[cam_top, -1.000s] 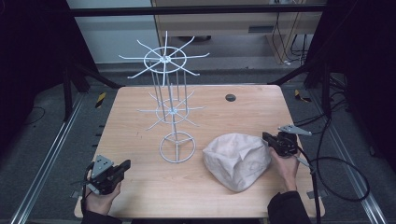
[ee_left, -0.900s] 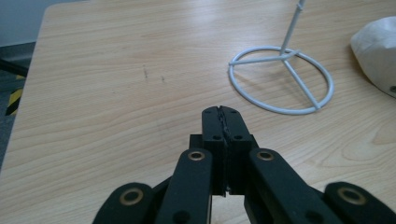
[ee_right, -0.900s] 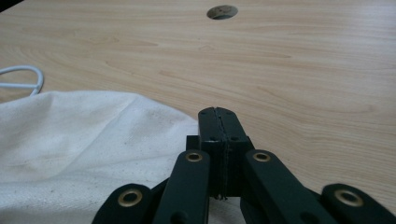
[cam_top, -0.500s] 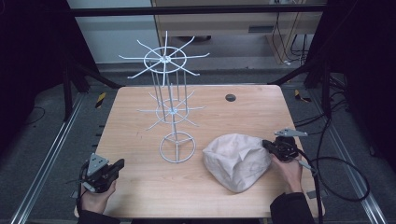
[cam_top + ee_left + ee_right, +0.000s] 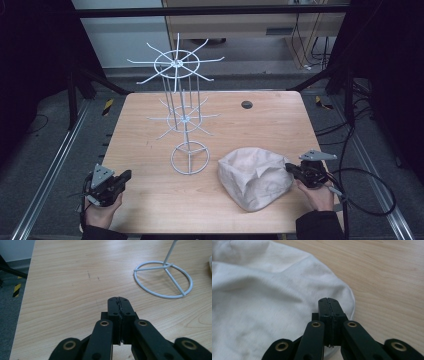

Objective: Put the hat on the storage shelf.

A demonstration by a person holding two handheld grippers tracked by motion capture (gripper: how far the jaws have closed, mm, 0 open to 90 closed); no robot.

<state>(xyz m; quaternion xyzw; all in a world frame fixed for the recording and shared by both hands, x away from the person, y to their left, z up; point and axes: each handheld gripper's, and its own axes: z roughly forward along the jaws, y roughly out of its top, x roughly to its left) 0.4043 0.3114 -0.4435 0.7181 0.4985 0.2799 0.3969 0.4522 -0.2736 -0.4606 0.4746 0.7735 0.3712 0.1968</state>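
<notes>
Nearest the viewer, two forearms enter from the table's near edge, each hand carrying a black two-jaw gripper. The left gripper [image 5: 122,176] rests low over the near-left corner of the pale wooden table [image 5: 150,130]; in the left gripper view its jaws stand pressed together with nothing between them, the tip [image 5: 118,299] aimed across bare wood. This parked, idle posture suggests the left hand is waiting, kept clear of the working area.

The right gripper [image 5: 288,168] sits at the near-right, its tip at the edge of the crumpled off-white cloth cap [image 5: 255,176]. In the right gripper view the jaws are likewise closed flat against each other, and the tip [image 5: 328,300] lies over the rim of the cap's fabric [image 5: 262,300] without pinching any of it. The closed jaws probably mean an approach, not a grasp; they would have to part before the rim could be taken.

The cap itself lies slumped on the table's near-right area, just right of the round wire base [image 5: 190,157] of a white wire display stand [image 5: 176,65]. The stand is upright near the centre, its two tiers of radiating hooked arms bare, plausibly the intended hanging place. Farther off, a small dark round disc [image 5: 246,104] lies near the far edge.
</notes>
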